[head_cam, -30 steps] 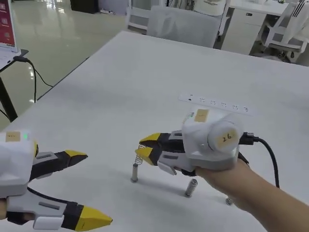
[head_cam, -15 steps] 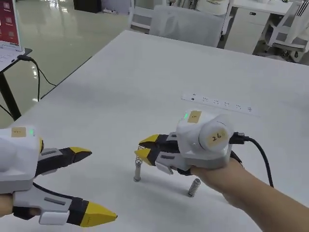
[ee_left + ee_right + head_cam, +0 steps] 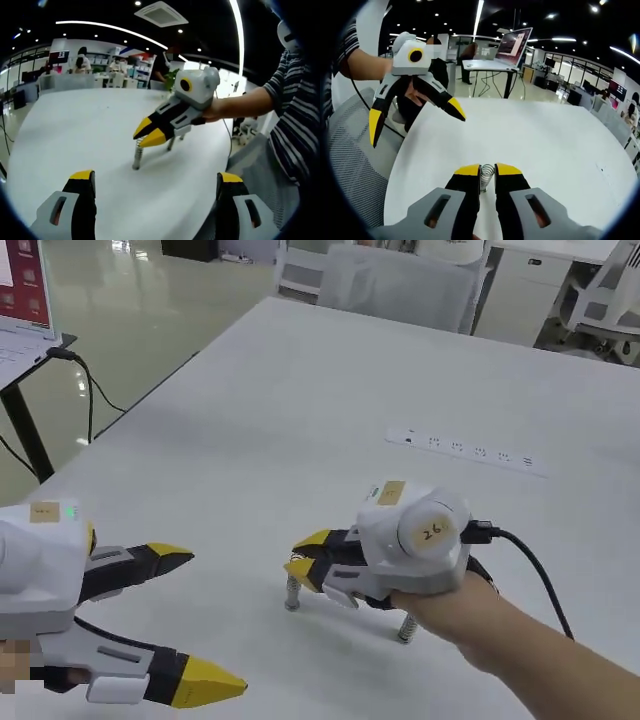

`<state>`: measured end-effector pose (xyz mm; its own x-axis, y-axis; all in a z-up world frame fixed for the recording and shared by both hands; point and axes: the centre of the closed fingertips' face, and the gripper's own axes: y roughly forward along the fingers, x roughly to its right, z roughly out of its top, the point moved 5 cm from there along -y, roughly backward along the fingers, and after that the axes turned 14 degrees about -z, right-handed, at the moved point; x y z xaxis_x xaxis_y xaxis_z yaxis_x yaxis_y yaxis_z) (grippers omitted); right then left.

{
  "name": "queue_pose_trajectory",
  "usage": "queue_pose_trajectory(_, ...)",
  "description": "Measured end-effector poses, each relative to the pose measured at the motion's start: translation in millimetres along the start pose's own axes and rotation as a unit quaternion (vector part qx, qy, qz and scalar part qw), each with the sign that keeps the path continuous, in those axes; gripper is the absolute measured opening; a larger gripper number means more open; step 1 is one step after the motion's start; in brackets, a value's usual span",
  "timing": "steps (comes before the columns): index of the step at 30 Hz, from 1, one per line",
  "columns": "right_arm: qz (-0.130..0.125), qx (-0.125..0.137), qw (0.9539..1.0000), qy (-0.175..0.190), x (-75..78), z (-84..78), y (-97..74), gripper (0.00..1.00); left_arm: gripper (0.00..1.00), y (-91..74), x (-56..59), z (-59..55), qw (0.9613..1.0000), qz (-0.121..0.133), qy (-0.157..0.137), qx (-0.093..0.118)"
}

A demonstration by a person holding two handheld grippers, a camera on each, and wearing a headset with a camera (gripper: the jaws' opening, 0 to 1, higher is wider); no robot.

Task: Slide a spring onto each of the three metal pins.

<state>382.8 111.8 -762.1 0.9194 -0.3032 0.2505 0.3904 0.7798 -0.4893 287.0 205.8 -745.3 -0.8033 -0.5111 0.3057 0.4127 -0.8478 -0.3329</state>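
The right tongs (image 3: 303,555), pinching a spring (image 3: 487,176), have lowered it onto the pin (image 3: 135,163) beneath, probably nearly threading it; left tongs (image 3: 210,620) gape empty.

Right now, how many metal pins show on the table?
2. One pin stands below the right gripper, which grips a spring. The other pin, wearing a second spring, stands by the person's hand. A third may be hidden beneath it.

Open office; desks (image 3: 482,64), laptop (image 3: 513,46), swivel chairs (image 3: 398,287), ceiling lights (image 3: 479,13).
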Motion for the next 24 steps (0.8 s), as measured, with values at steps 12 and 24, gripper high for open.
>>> queue_pose_trajectory(12, 0.007, -0.035, 0.9993, -0.013, -12.9, -20.3, 9.7, 0.08, 0.98, 0.2, 2.0, -3.6, 1.0000, 0.003, -0.005, -0.002)
queue_pose_trajectory(24, 0.000, -0.027, 0.9996, -0.001, -12.1, -15.3, 8.7, 0.12, 0.97, 3.7, 3.6, -0.9, 1.0000, -0.001, -0.003, -0.003)
